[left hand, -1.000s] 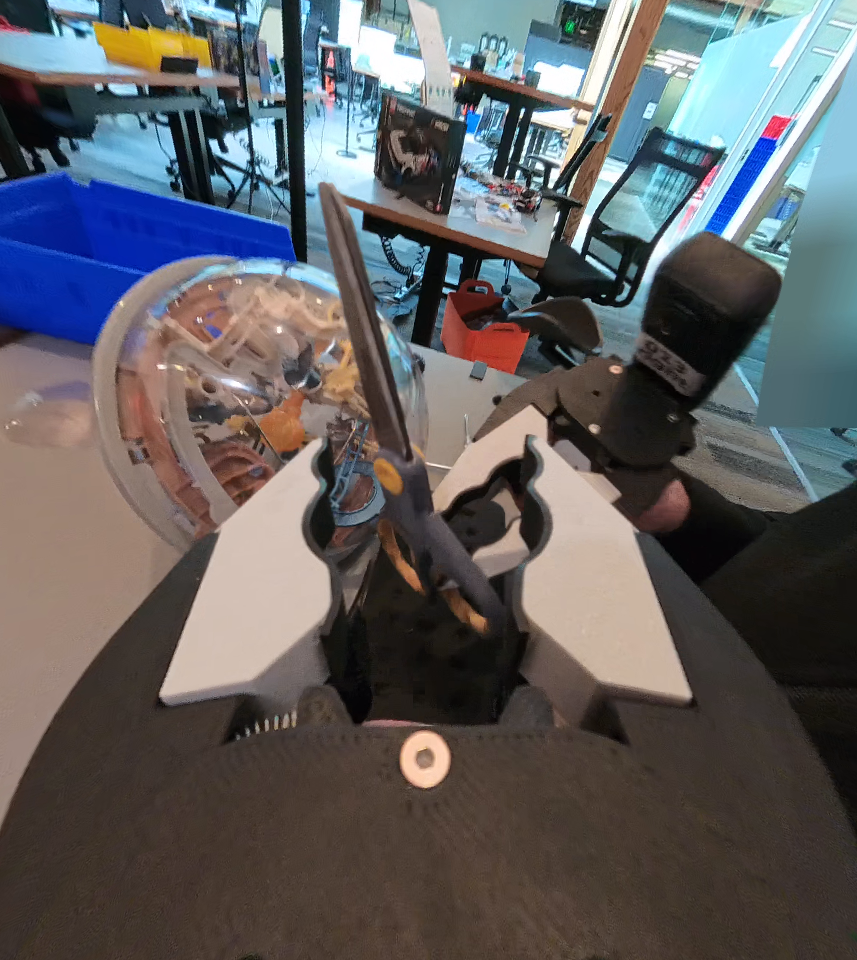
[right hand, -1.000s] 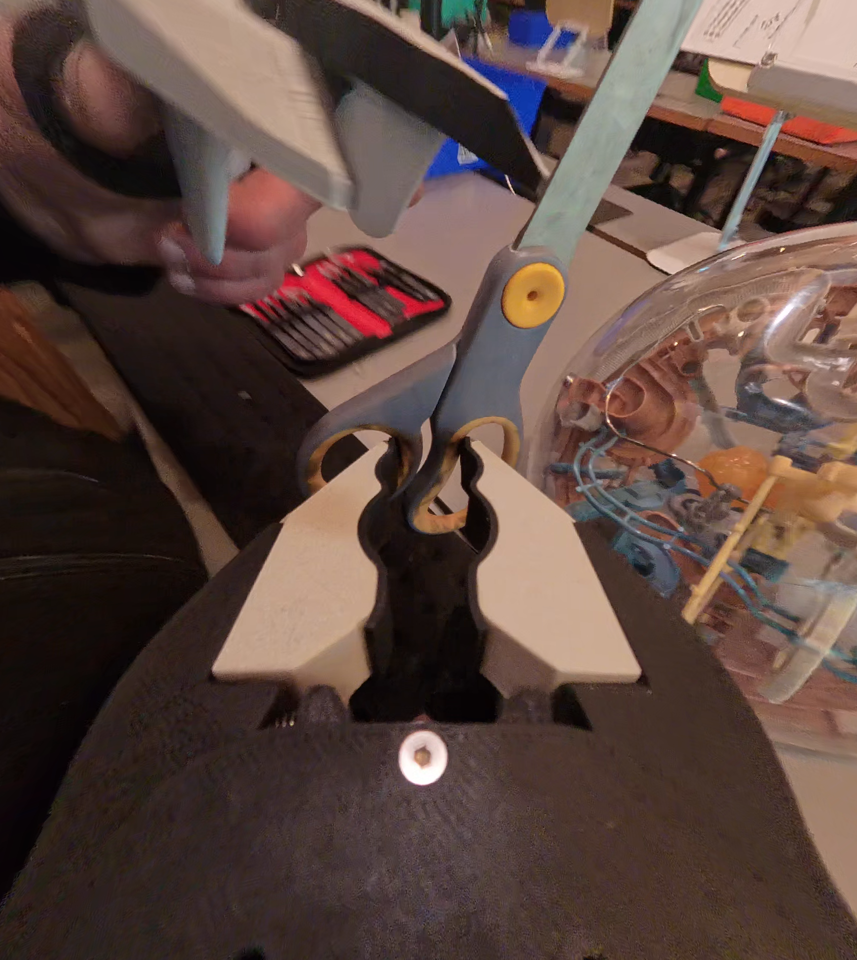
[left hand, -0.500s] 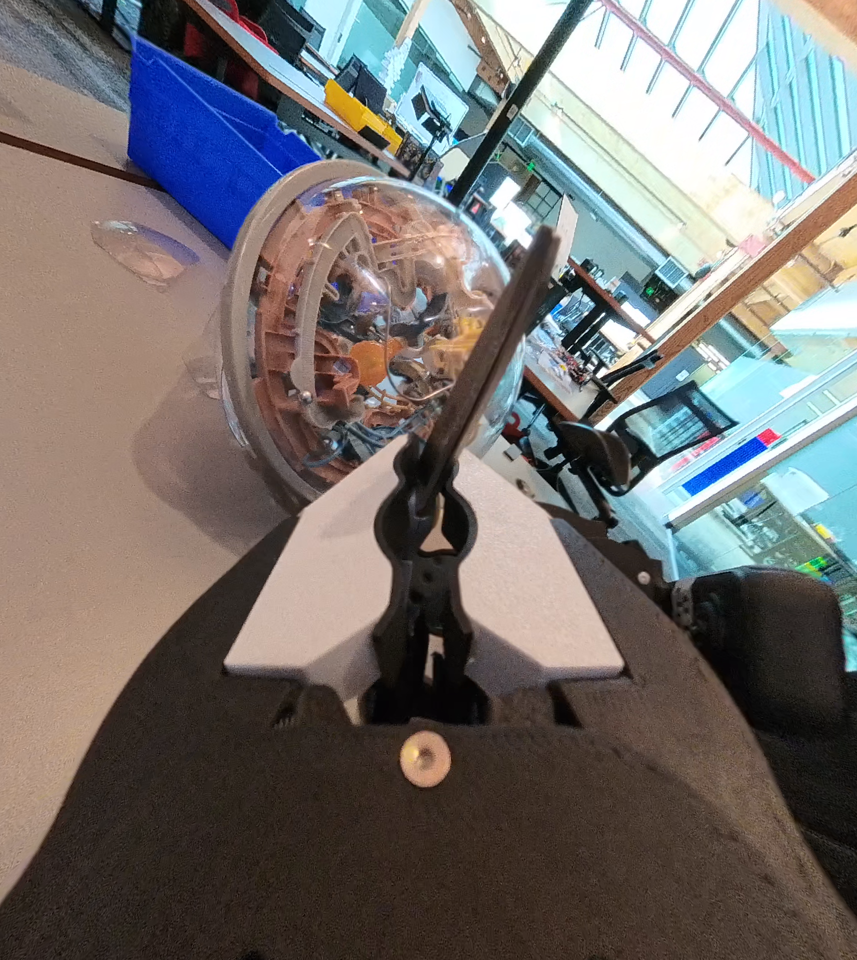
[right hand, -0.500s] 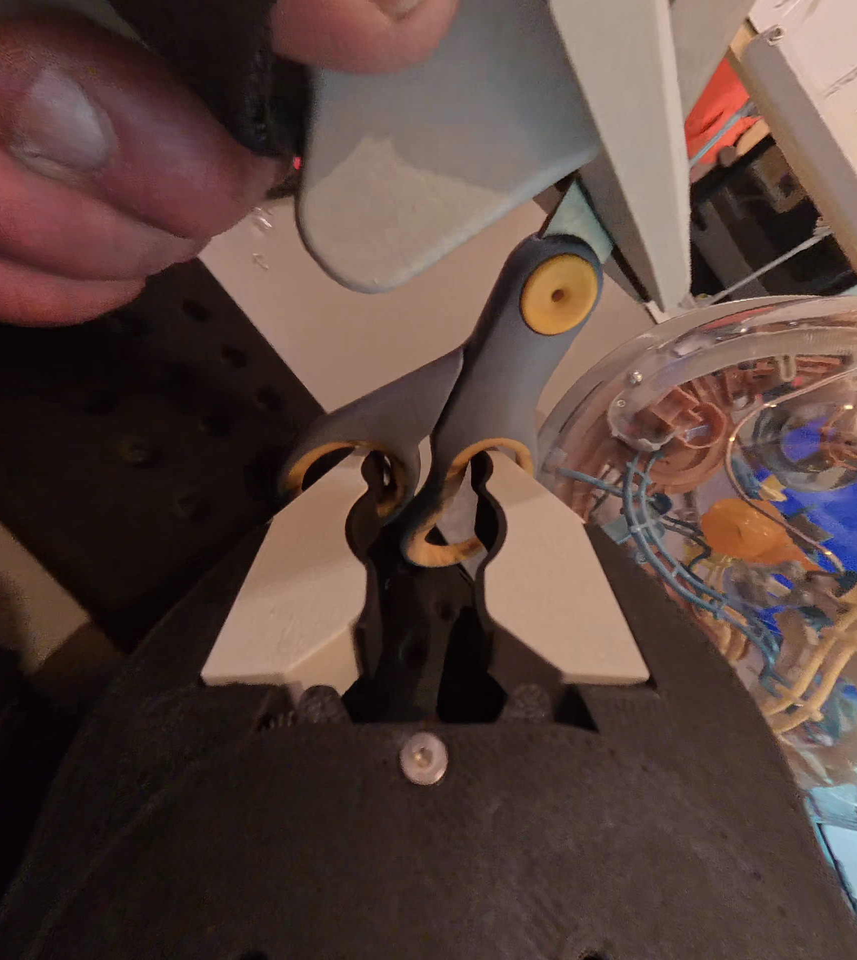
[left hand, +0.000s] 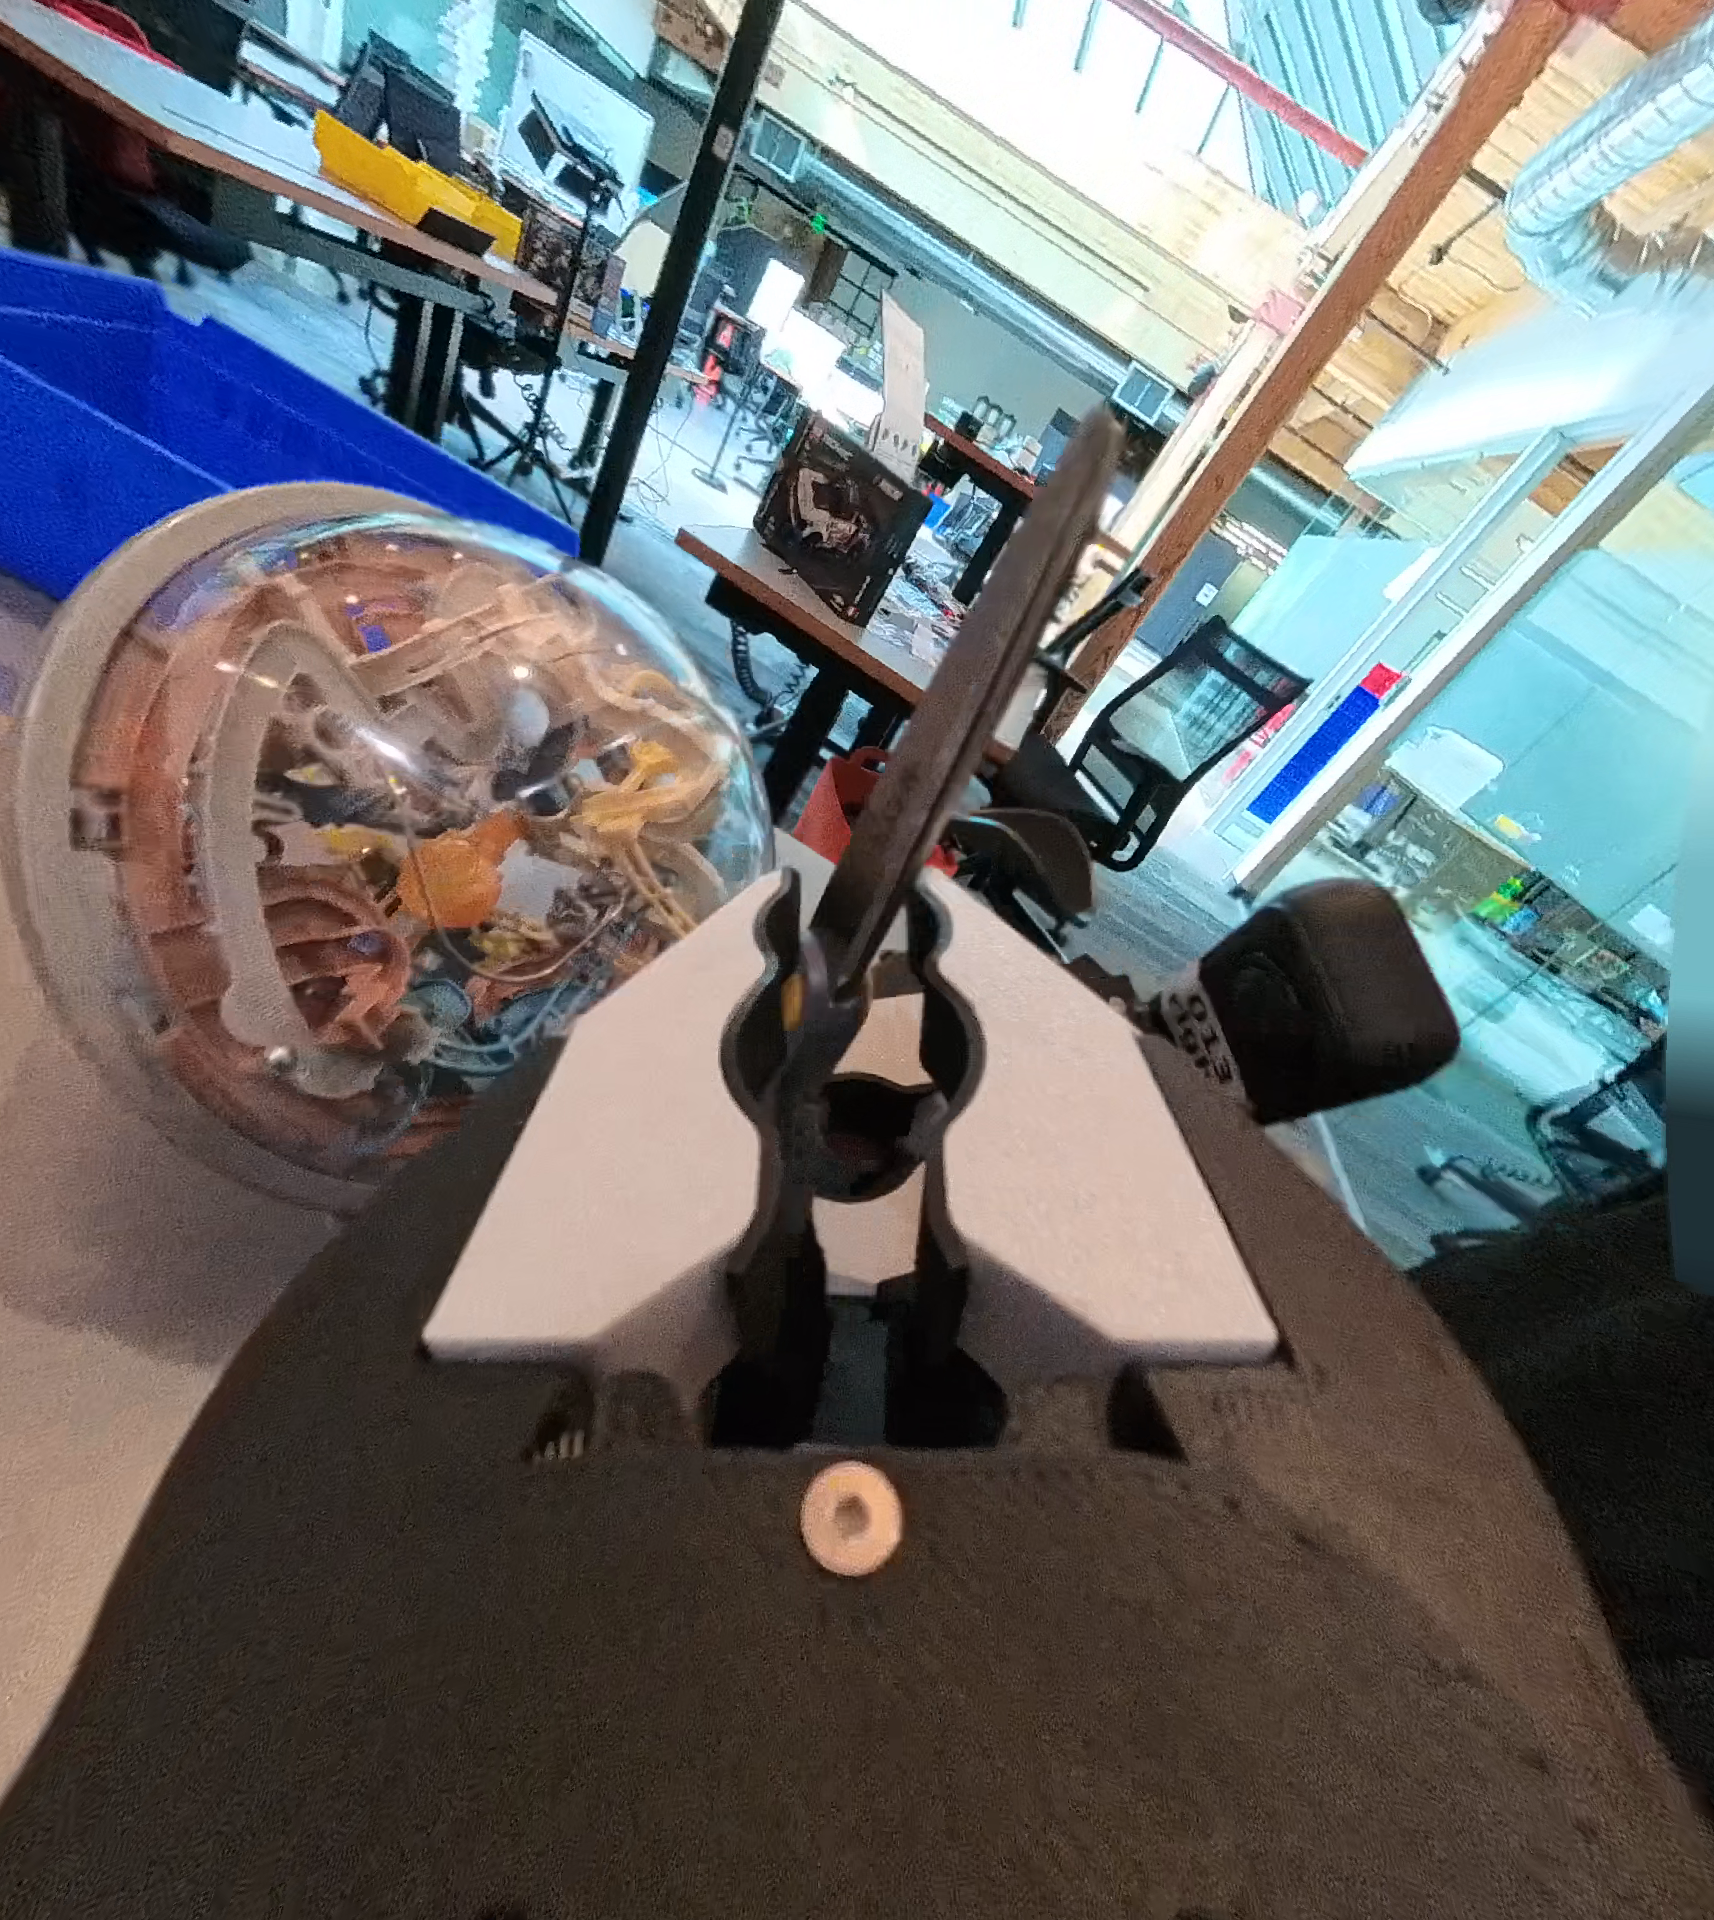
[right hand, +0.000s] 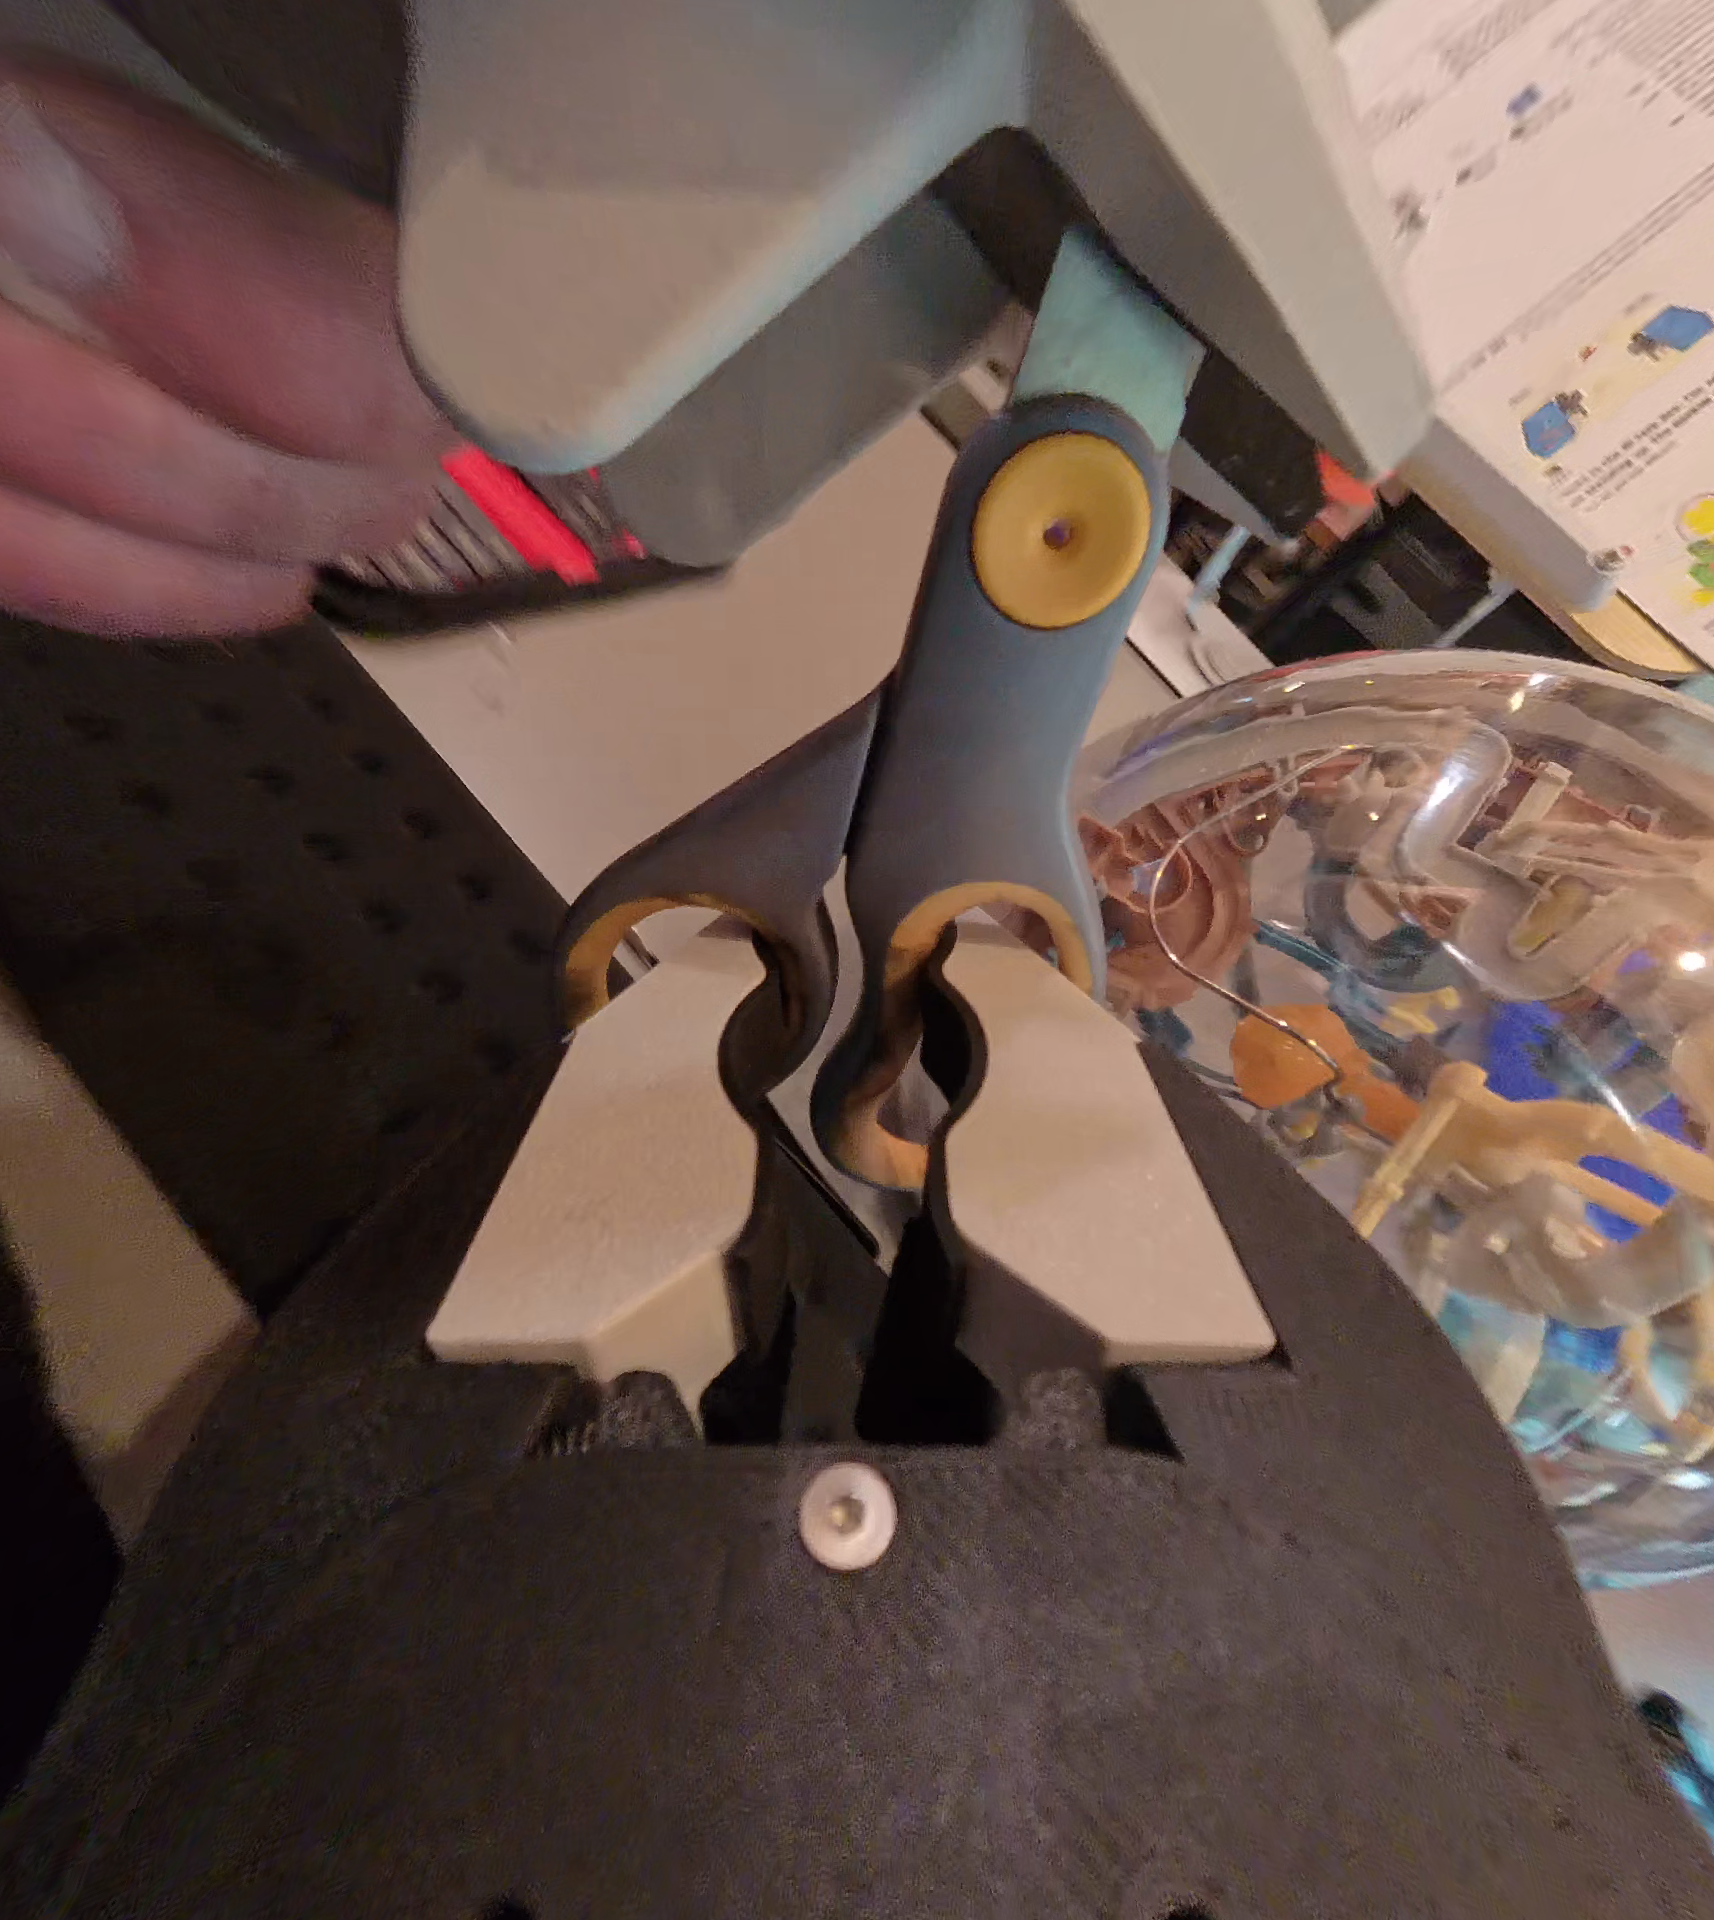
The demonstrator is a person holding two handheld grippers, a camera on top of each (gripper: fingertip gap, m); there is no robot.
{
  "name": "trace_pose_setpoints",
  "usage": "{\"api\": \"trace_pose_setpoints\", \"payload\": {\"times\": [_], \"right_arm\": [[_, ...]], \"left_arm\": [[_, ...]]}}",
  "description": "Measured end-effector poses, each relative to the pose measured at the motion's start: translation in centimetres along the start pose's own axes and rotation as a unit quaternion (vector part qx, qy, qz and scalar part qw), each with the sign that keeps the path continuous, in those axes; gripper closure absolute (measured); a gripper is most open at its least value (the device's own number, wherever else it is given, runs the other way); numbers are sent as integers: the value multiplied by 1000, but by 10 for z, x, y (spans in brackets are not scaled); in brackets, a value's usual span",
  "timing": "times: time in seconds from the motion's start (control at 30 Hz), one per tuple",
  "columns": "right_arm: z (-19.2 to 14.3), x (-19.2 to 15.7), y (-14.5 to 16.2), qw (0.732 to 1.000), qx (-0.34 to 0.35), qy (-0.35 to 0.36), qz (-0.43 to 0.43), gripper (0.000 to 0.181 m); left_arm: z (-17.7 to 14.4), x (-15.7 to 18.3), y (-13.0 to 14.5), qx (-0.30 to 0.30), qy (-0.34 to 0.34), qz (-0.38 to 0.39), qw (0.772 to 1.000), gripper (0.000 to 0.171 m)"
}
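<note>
Grey scissors with yellow-lined handles (right hand: 988,748) stand upright between both grippers. My right gripper (right hand: 853,997) is shut on the handle loops from below. My left gripper (left hand: 848,935) is shut on the scissors near the pivot, and the dark blade (left hand: 978,665) sticks up past its fingers. In the right wrist view the left gripper's fingers (right hand: 687,208) clamp the blade just above the yellow pivot. A person's hand (right hand: 105,416) holds that gripper. A clear ball with a maze inside (left hand: 365,831) rests on the table right beside the scissors, and also shows in the right wrist view (right hand: 1455,1091).
A blue bin (left hand: 53,416) stands behind the ball on the grey table (left hand: 53,1351). A black perforated mat (right hand: 209,831) and an open black case with red lining (right hand: 500,540) lie to the left. A printed sheet (right hand: 1611,312) is at the upper right. One gripper's finger ends stand about 10 centimeters off the other's.
One second ago my left gripper was open around the scissors. It has since shut on them near the pivot. My right gripper kept hold of the handles, and both have tilted a little.
</note>
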State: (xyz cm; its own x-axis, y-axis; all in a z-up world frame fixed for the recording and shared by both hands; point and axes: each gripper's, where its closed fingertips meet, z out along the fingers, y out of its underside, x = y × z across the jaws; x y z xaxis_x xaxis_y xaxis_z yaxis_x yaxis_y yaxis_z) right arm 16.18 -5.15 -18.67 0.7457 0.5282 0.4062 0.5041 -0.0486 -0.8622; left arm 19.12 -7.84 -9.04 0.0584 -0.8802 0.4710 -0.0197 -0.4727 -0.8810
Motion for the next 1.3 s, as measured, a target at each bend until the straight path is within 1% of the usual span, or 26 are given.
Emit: {"api": "trace_pose_setpoints", "payload": {"times": [0.03, 0.13, 0.23, 0.37, 0.5, 0.57, 0.63, 0.67, 0.7, 0.77, 0.8, 0.83, 0.87, 0.93, 0.97, 1.03, 1.13, 1.17, 1.3], "right_arm": [[-6, 2, -4, 999, 21, -9, 24, 163], [-24, 6, -17, 989, 88, -58, 100, 163], [-38, 13, -26, 977, 139, -81, 138, 161], [-61, 22, -42, 941, 219, -139, 219, 152], [-85, 32, -54, 912, 275, -168, 254, 151], [-93, 34, -56, 901, 286, -186, 266, 151], [-95, 34, -55, 897, 290, -188, 274, 150], [-96, 35, -54, 895, 292, -186, 281, 155], [-98, 37, -52, 891, 296, -186, 291, 155], [-99, 39, -46, 892, 290, -183, 296, 157], [-101, 39, -45, 889, 291, -186, 299, 157], [-103, 42, -45, 881, 301, -190, 311, 157], [-105, 46, -43, 877, 306, -186, 321, 157], [-105, 56, -37, 874, 311, -164, 335, 157], [-109, 60, -37, 868, 324, -161, 341, 157], [-116, 66, -37, 858, 343, -160, 348, 157], [-117, 63, -40, 858, 344, -173, 339, 157], [-117, 62, -42, 855, 350, -177, 340, 157], [-120, 67, -46, 837, 376, -172, 358, 158]], "left_arm": [[3, 4, -2, -6, 4, 14, 1000, 148], [11, 16, -8, -15, 25, 52, 998, 147], [17, 26, -15, -17, 47, 70, 996, 143], [26, 36, -14, -42, 60, 108, 992, 132], [36, 41, -27, -48, 70, 145, 986, 127], [44, 42, -25, -66, 78, 157, 982, 122], [54, 44, -19, -80, 87, 165, 979, 121], [59, 47, -14, -91, 95, 167, 977, 120], [64, 50, -7, -102, 103, 166, 975, 118], [72, 52, 9, -125, 108, 175, 971, 112], [75, 51, 15, -131, 108, 179, 969, 112], [78, 52, 20, -132, 111, 176, 969, 109], [80, 52, 21, -131, 112, 169, 971, 112], [82, 50, 24, -132, 111, 170, 970, 107], [81, 51, 24, -131, 117, 166, 970, 108], [80, 45, 29, -141, 109, 169, 970, 105], [81, 49, 36, -133, 141, 107, 975, 101], [81, 52, 35, -118, 151, 100, 976, 104], [83, 55, 32, -77, 164, 71, 981, 104]]}}
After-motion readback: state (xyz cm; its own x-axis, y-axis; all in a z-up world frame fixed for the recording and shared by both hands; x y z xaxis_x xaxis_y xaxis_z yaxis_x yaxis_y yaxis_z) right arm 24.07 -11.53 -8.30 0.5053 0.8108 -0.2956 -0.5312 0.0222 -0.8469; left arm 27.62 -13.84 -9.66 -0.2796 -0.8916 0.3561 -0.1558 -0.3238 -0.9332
